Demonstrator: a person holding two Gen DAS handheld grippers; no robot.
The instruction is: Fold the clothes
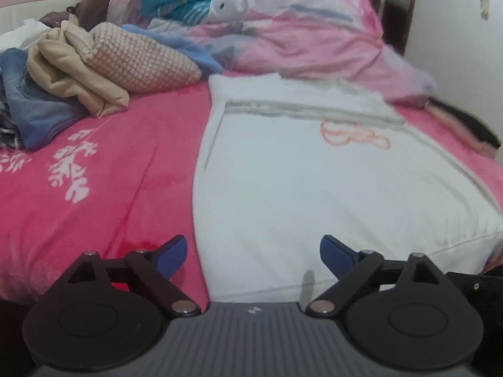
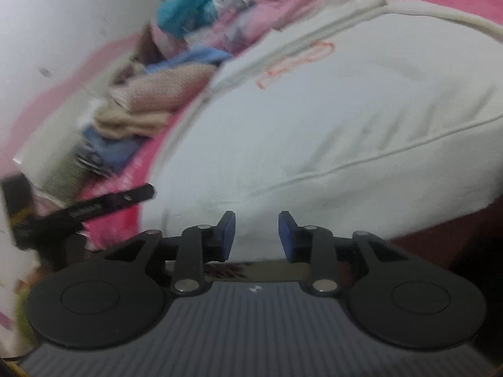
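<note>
Two grippers, both empty: our left gripper point(image 1: 253, 256) spread wide, our right gripper point(image 2: 257, 235) parted narrowly, nothing between pads. White garment point(image 1: 314, 172) lies flat on pink bedspread point(image 1: 94, 188), near hem just ahead of both. We judge next step as pinching hem corners; grab both layers, lift evenly, keep fold edges square. Pink outline print point(image 1: 355, 135) near chest, unreadable; no legible brand.

Bare pink bedspread point(image 1: 103, 194) lies open between white garment point(image 1: 314, 188) and clothes pile point(image 1: 78, 72).
</note>
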